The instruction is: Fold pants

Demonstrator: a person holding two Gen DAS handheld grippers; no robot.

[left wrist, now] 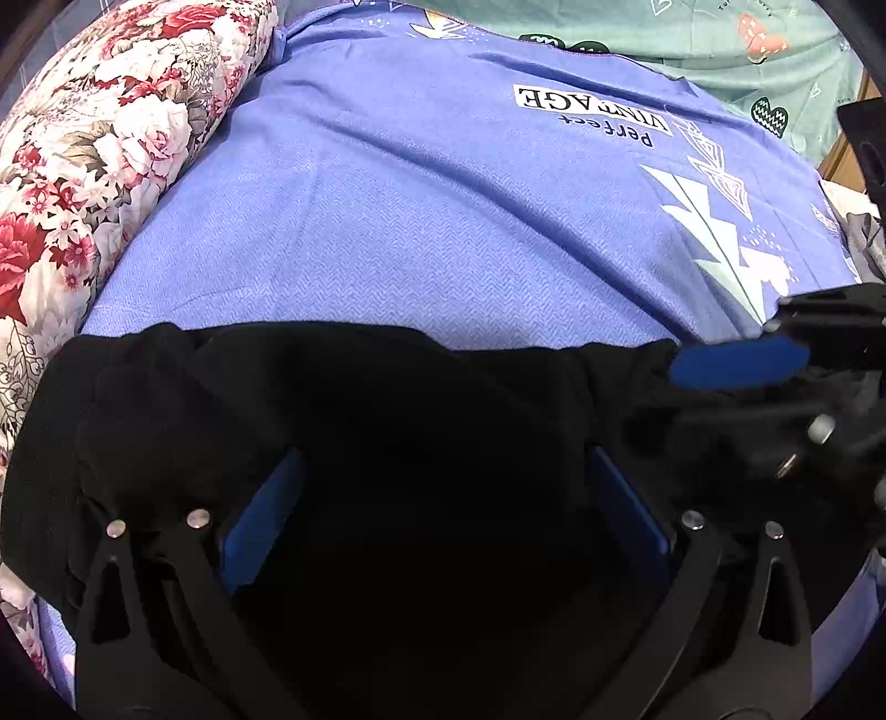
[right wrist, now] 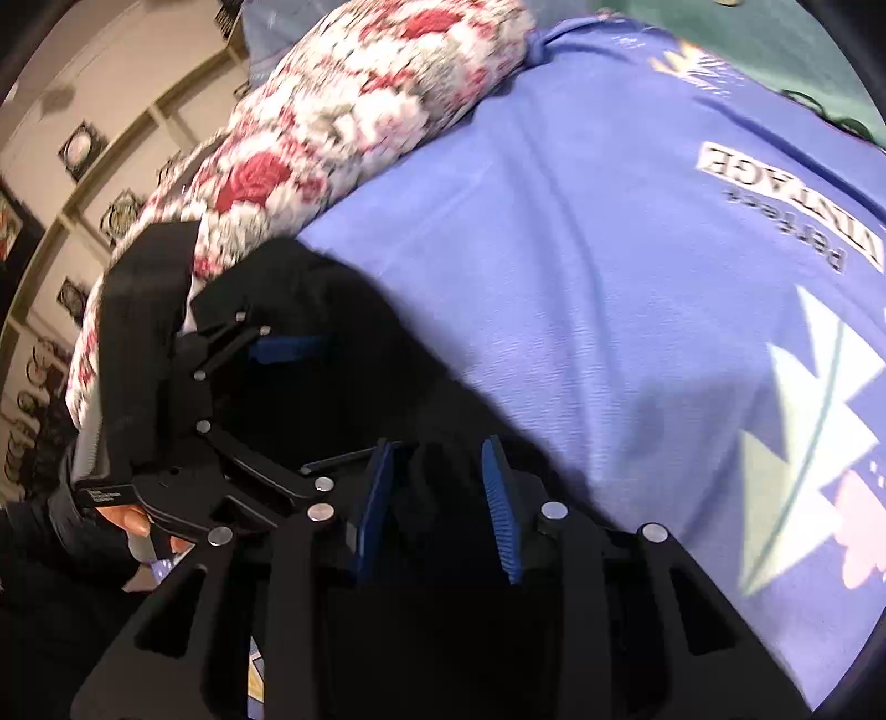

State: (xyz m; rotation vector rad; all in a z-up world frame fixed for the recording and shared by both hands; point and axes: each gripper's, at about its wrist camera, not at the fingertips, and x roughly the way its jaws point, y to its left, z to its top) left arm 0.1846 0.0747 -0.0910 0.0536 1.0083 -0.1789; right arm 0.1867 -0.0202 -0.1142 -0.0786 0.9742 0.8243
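Note:
The black pants (left wrist: pixel 332 399) lie bunched across the near part of a blue bed sheet (left wrist: pixel 415 210). My left gripper (left wrist: pixel 437 515) has its blue pads (left wrist: pixel 266 515) wide apart, with black cloth filling the gap between them. My right gripper (right wrist: pixel 440 498) has its blue pads (right wrist: pixel 498 498) close together on a fold of the pants (right wrist: pixel 332 343). In the left wrist view the right gripper (left wrist: pixel 736 360) comes in from the right at the pants' edge. In the right wrist view the left gripper (right wrist: pixel 288 349) sits at the pants' far left end.
A rolled floral quilt (left wrist: pixel 111 166) lies along the left side of the bed and also shows in the right wrist view (right wrist: pixel 360 127). A green patterned cover (left wrist: pixel 720 50) lies at the back. A wall with framed pictures (right wrist: pixel 83 149) is at the far left.

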